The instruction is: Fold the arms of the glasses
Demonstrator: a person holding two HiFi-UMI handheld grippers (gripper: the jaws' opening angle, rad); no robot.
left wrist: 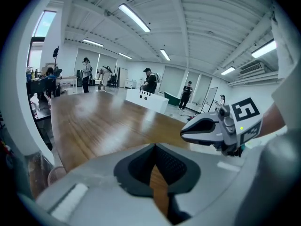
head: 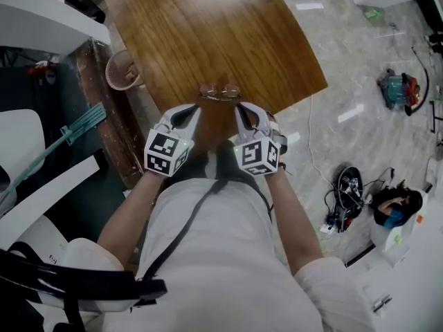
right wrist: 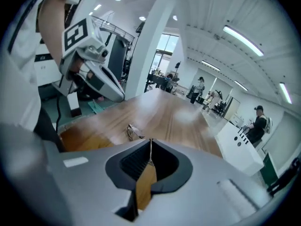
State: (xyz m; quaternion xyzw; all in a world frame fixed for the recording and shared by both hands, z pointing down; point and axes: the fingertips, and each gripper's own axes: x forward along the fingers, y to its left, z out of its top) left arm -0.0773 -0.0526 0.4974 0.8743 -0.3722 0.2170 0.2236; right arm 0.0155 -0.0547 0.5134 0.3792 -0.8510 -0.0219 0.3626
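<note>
Where the wooden bench (head: 208, 33) comes to its near edge, the glasses (head: 220, 91) lie on the wood, just inside that edge. Their long axis runs left to right in the head view, roughly along the edge, with the two round lenses side by side. Whether the arms are folded cannot be made out; the item is too small in every view. In the right gripper view the glasses are seen nearly end-on, resting on the bench ahead of the tips and a little to their left.

Left tongs (head: 192, 111): jaws fully together, pads meeting, nothing between them. Right tongs (head: 240, 109): jaws likewise closed along a thin seam, nothing gripped. Neither touches the glasses. In the head view each tip stands just short of them, one toward each end of the frame.

Both tools point forward and down, angled inward so that the tips converge on the glasses. The marker cubes face up toward the head camera. Bare forearms reach out from the person's torso, elbows wide, wrists close together. A pinkish basket (head: 123, 71) stands on the floor beside the bench's left edge.
</note>
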